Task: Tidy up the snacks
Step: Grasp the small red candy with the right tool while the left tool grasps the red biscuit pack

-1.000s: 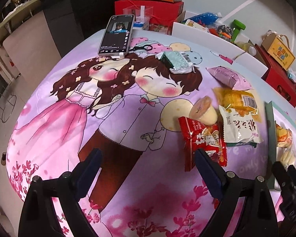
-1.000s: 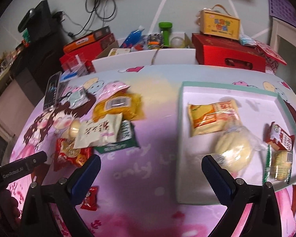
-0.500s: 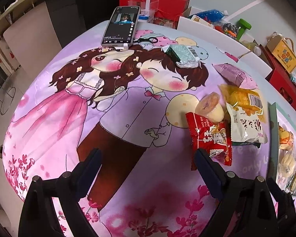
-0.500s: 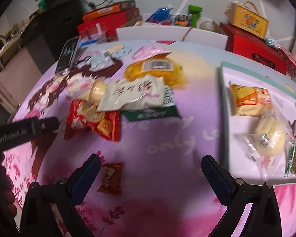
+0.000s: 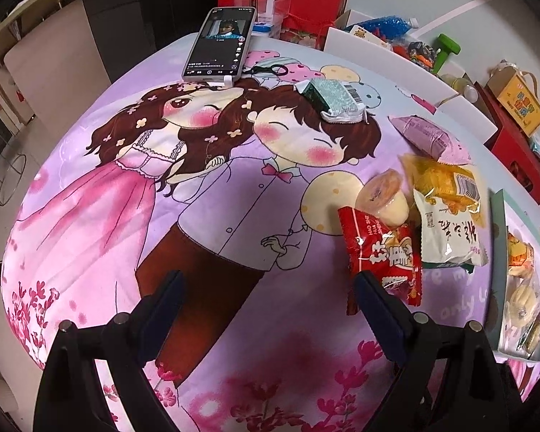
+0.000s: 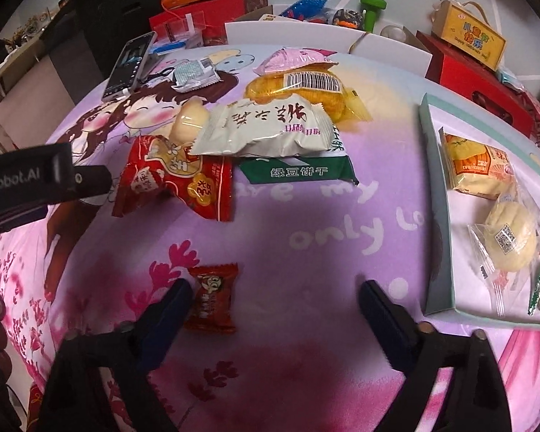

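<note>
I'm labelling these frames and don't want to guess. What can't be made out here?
- Green packet, right wrist view: mostly covered by the white packet.
- Tray, right wrist view: right side cut by the picture edge; the contents there are unclear.
- Small red candy, right wrist view: print too small to read; whether the right gripper touches it is unclear.
- Phone, left wrist view: screen text too small.

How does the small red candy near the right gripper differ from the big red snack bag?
The small red candy lies alone on the cloth; the big red snack bag sits partly under a white packet. The candy is far smaller and darker red. Both are sealed and outside the tray.
</note>
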`<state>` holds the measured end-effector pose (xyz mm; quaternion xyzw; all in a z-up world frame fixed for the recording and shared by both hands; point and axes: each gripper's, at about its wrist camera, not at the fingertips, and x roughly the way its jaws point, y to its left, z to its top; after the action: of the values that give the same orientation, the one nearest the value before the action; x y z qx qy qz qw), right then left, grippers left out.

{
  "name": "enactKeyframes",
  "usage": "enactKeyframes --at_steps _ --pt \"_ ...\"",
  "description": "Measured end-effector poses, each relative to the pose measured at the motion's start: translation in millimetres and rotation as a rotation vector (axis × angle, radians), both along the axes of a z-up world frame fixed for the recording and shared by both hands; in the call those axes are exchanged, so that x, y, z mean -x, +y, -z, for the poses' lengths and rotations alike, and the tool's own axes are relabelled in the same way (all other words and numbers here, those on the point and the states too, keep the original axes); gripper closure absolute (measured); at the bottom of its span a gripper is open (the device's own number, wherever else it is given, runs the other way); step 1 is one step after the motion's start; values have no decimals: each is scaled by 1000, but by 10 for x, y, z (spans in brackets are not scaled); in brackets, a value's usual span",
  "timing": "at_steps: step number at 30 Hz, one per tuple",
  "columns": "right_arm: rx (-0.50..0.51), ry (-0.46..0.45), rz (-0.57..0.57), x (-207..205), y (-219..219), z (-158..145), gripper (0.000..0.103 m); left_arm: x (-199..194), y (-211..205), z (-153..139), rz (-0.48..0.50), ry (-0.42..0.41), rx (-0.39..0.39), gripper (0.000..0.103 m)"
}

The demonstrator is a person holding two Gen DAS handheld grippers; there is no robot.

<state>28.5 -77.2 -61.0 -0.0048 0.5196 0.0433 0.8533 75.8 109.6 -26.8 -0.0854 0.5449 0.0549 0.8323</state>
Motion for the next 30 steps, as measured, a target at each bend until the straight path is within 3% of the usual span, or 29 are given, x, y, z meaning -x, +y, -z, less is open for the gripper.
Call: enactKeyframes --at_steps 8,12,22,30 --pt "-35 -3 -25 20 0 -9 58 -9 -68 -57 28 -20 16 9" --pt "-44 -5 -22 21 -35 -11 69 -23 -128 -63 53 -28 33 9" --pt "-44 -1 -12 6 -89 -4 73 -139 -300 11 108 -15 91 9" --pt "-47 -1 -7 -4 -126 -6 75 -231 -492 73 175 -16 63 9"
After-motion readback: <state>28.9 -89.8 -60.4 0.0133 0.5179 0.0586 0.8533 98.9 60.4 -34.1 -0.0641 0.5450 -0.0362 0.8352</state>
